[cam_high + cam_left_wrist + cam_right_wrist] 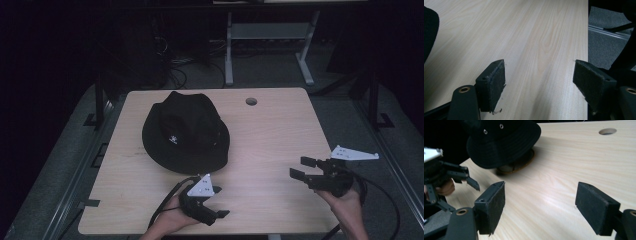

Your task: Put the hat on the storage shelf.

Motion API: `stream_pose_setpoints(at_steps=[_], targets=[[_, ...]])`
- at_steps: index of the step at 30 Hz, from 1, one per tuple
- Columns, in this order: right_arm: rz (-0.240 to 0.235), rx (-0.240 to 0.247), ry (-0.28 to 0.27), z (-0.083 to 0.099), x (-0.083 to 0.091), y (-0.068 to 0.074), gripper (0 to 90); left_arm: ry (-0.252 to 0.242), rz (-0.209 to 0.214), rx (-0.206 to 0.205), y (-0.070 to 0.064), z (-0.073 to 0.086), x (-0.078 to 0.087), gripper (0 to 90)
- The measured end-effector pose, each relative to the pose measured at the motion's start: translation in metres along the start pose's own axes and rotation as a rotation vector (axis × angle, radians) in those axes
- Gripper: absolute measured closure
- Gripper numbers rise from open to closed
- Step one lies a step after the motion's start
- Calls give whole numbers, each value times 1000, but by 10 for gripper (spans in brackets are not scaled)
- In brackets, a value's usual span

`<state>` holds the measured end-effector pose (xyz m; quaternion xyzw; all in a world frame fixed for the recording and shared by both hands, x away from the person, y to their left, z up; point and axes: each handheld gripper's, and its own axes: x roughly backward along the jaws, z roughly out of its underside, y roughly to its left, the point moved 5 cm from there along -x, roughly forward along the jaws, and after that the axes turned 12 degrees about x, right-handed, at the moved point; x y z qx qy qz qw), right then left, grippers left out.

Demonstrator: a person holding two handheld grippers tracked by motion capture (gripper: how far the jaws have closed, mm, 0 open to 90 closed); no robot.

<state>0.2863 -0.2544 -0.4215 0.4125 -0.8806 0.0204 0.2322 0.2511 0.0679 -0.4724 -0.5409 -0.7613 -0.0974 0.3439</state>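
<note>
A black bucket hat with a small white mark lies on the left middle of the light wooden table. In the right gripper view the hat rests on something brown and round that peeks out under its brim. My left gripper is held near the front edge, just right of the hat's near brim, open and empty. My right gripper hovers at the front right, pointing left toward the hat, open with nothing between its pads. The left gripper also appears there, beside the hat.
A round cable hole sits at the table's far middle. Bare wood lies between the two grippers. Beyond the table stand a white desk frame and cables on the grey floor. The table's right edge drops to carpet.
</note>
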Motion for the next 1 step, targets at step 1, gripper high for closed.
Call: stream_pose_setpoints(at_steps=[1], targets=[[8,2,-6,4,2,1,232,0,1,2,0,0,0,252]])
